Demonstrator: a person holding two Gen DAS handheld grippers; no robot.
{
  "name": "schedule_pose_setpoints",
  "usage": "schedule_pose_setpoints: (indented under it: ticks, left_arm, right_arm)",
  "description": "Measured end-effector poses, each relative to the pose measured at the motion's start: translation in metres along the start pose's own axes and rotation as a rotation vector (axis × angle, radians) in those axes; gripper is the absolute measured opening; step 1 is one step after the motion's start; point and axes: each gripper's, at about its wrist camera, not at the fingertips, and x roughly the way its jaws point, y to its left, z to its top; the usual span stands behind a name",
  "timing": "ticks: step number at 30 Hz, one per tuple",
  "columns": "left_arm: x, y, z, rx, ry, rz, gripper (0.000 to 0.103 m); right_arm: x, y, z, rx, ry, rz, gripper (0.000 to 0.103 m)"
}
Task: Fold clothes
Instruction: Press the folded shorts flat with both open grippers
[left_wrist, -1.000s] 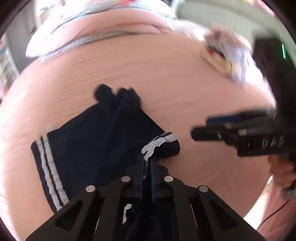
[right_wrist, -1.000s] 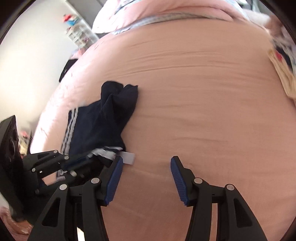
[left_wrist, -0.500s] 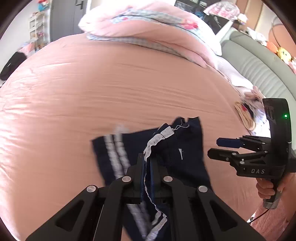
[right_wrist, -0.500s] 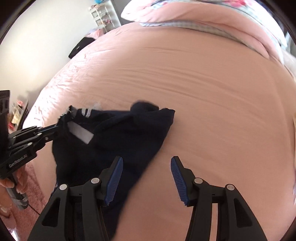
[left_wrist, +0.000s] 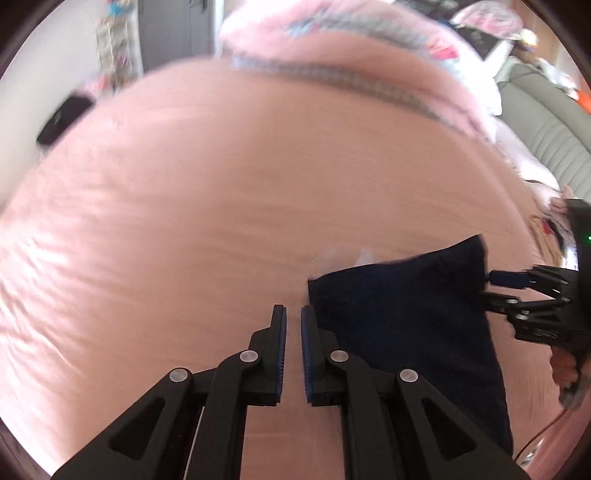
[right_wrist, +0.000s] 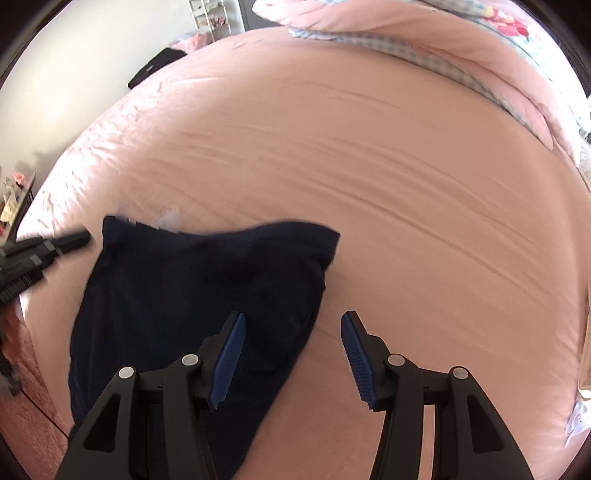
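left gripper (left_wrist: 293, 317): nearly pressed together, empty | right gripper (right_wrist: 293, 325): spread, empty | navy garment (right_wrist: 192, 295): flat near bed (right_wrist: 369, 166) front edge

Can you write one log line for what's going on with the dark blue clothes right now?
garment: navy garment flat on pink bed | left gripper: narrow gap, empty | right gripper: open, empty

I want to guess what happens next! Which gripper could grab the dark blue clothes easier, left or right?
Probably the right gripper. Its jaws are wide open and sit over the near edge of the clothes. The left gripper is almost shut, holds nothing, and sits beside the clothes' corner, over the bed.
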Motion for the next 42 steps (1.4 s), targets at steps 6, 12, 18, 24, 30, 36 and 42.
schedule_pose_setpoints:
  ticks: [6,12,18,24,30,36,42]
  left_arm:
    - [0.028,-0.019,-0.003,0.141,0.111,-0.12,0.006]
    - [0.039,0.017,0.01,-0.049,0.057,-0.03,0.006]
    - [0.033,0.015,-0.005,-0.015,0.081,-0.055,0.007]
    - [0.026,-0.003,-0.017,0.05,0.11,-0.051,0.006]
    - [-0.003,-0.016,-0.065,-0.021,0.151,-0.082,0.007]
    - [-0.032,-0.03,-0.114,-0.091,0.192,-0.113,0.007]
    - [-0.063,-0.021,-0.165,-0.243,0.233,-0.207,0.006]
  right_arm:
    - [0.013,-0.012,0.008,0.078,0.003,0.021,0.053]
    - [0.01,-0.04,0.013,0.254,-0.048,0.037,0.053]
    - [-0.007,-0.033,0.012,0.232,-0.104,0.078,0.054]
    - [-0.007,-0.043,0.001,0.221,-0.05,0.047,0.053]
    - [-0.059,0.008,-0.066,0.094,-0.06,0.107,0.054]
    - [-0.051,0.014,-0.133,0.112,-0.003,0.053,0.054]
    - [-0.068,0.021,-0.159,0.047,0.014,0.001,0.054]
